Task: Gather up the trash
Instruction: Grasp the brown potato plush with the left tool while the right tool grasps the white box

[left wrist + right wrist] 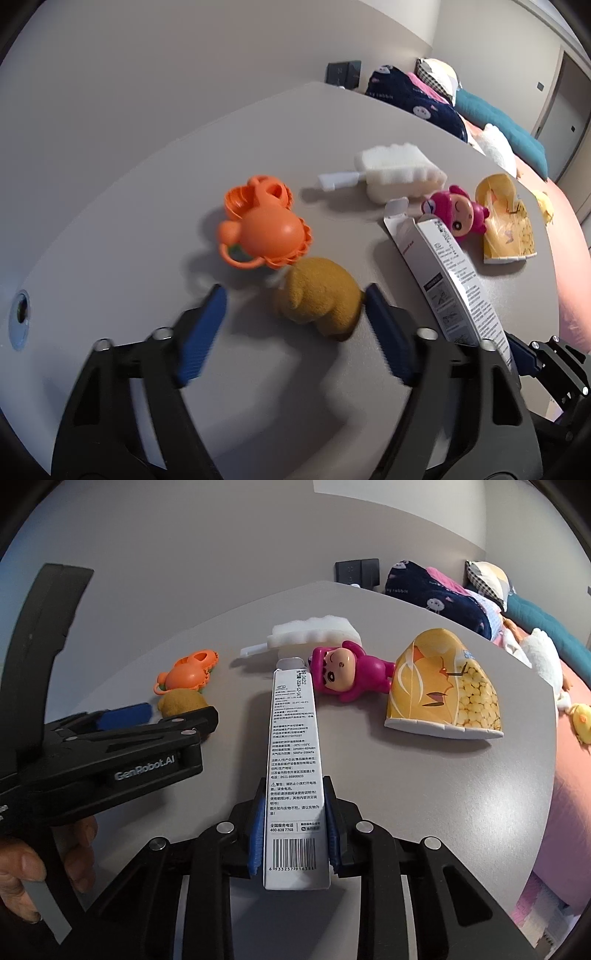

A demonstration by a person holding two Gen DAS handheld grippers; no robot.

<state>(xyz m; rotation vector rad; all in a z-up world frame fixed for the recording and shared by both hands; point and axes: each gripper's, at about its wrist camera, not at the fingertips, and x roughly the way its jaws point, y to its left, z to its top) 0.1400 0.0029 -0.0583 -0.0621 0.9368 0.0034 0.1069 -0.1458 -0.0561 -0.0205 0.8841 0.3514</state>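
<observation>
Gripping a long grey printed carton [295, 771], right fingers [295, 834] pinch its barcode end.

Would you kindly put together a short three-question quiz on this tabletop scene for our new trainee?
1. True or false: the right gripper is shut on the white box.
2. Which thing lies between the open fingers of the left gripper? A) the orange toy B) the brown sponge C) the pink doll
3. Fill in: the flattened yellow cup lies on the ___.

Key:
1. True: its blue pads press both sides of the box.
2. B. One pad looks to be at the sponge's edge; the other is clear of it.
3. Table.
</observation>
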